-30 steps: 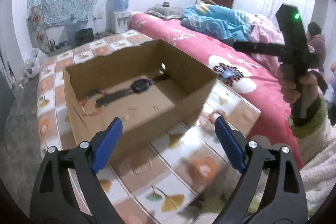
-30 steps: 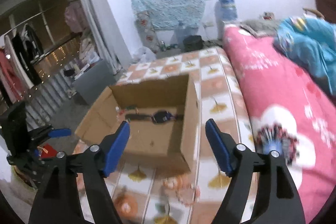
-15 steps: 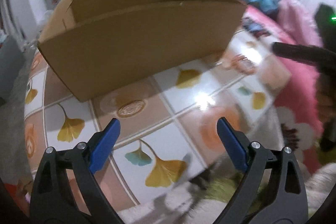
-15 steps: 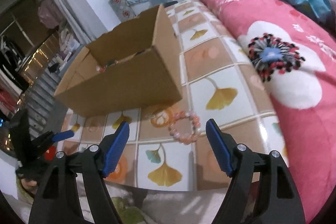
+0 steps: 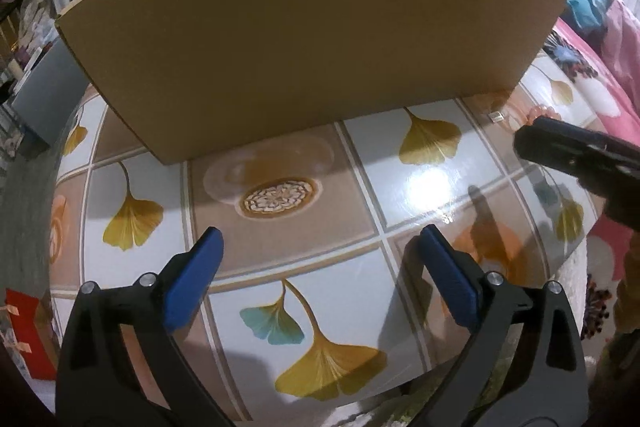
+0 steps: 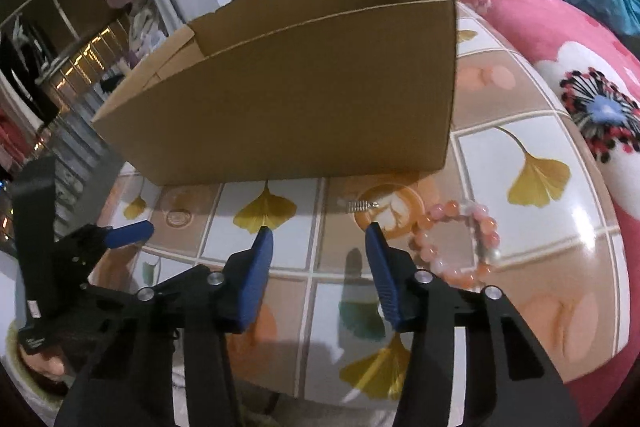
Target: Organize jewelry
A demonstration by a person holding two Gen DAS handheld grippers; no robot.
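Through the left wrist view we see our left hand-held gripper (image 5: 320,279) low over the tiled counter (image 5: 432,183), its jaws opening to their widest with nothing between them. The cardboard box (image 5: 312,27) fills the view ahead, standing on the counter, and from this angle we cannot see inside it. At the far right, just past the box's corner, a sliver of the pink bead bracelet (image 5: 540,111) and a small silver piece (image 5: 497,115) show, with the black body of our other tool reaching in beside them.

Through the right wrist view, our right hand-held gripper (image 6: 320,251) has its jaws closing to a narrower gap, and only bare tile lies between them. The pink bead bracelet (image 6: 460,243) lies flat on the counter just right of the right pad (image 6: 380,275), apart from it as far as we can tell. A small silver clasp or clip (image 6: 362,205) lies ahead, near the foot of the cardboard box (image 6: 296,95). Our left hand-held gripper (image 6: 128,233) shows at the left edge.

We judge the task unfinished: at least 2 pieces remain outside the box, and neither tool holds anything. The bracelet looks like our next pick, needing a shift to the right.
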